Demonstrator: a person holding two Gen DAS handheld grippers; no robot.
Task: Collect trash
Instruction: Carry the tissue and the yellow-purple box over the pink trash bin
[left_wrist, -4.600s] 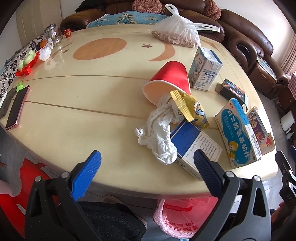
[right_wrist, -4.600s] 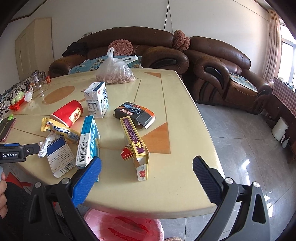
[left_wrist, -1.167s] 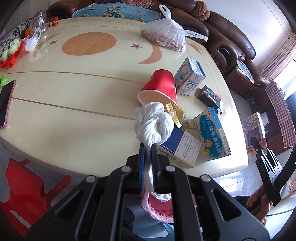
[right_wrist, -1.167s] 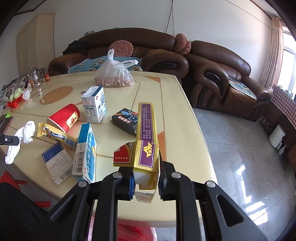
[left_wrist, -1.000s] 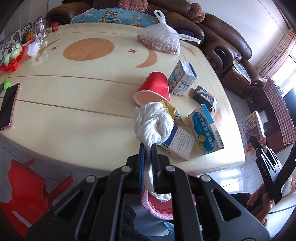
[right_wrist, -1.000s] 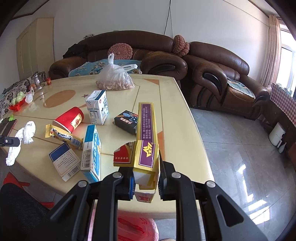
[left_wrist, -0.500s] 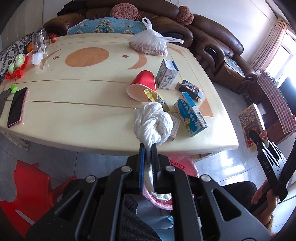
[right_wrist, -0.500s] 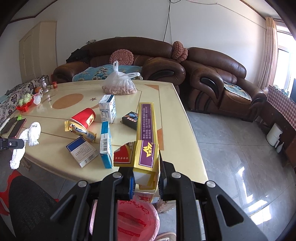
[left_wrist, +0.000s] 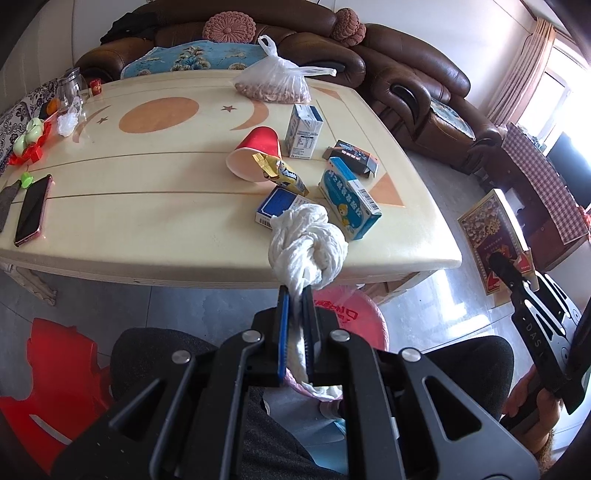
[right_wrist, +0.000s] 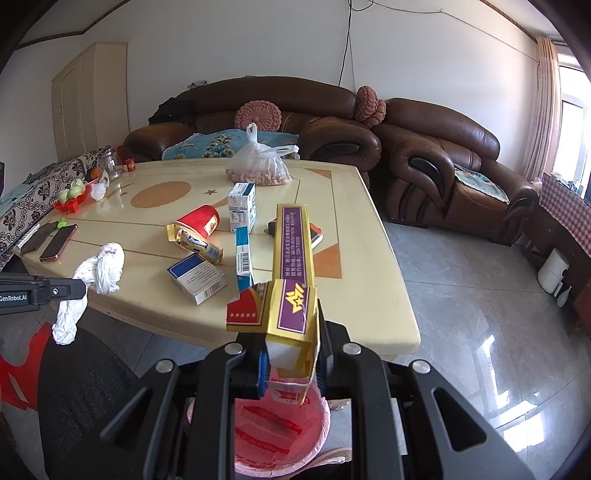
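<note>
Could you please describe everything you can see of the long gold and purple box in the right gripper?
The gold and purple box is a long, narrow carton that looks like thin glossy cardboard, with white print on its purple top face and a gold star emblem. Its near end is torn open, a red and gold flap splaying left. The right gripper has its jaws shut on that end, holding it above the pink-lined bin.

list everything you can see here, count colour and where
tissue wad: 1, white, in left hand-held gripper
long carton: 1, gold and purple, in right hand-held gripper
bin: 1, pink liner, on the floor under the table edge
paper cup: 1, red, on its side on table
milk carton: 1, white-blue, upright on table
small boxes: 3, blue or black, on table
snack wrapper: 1, yellow, at the cup mouth
bag of nuts: 1, clear, table far end
phone: 1, pink-edged, table left
left hand-held gripper: 1, black
right hand-held gripper: 1, black
</note>
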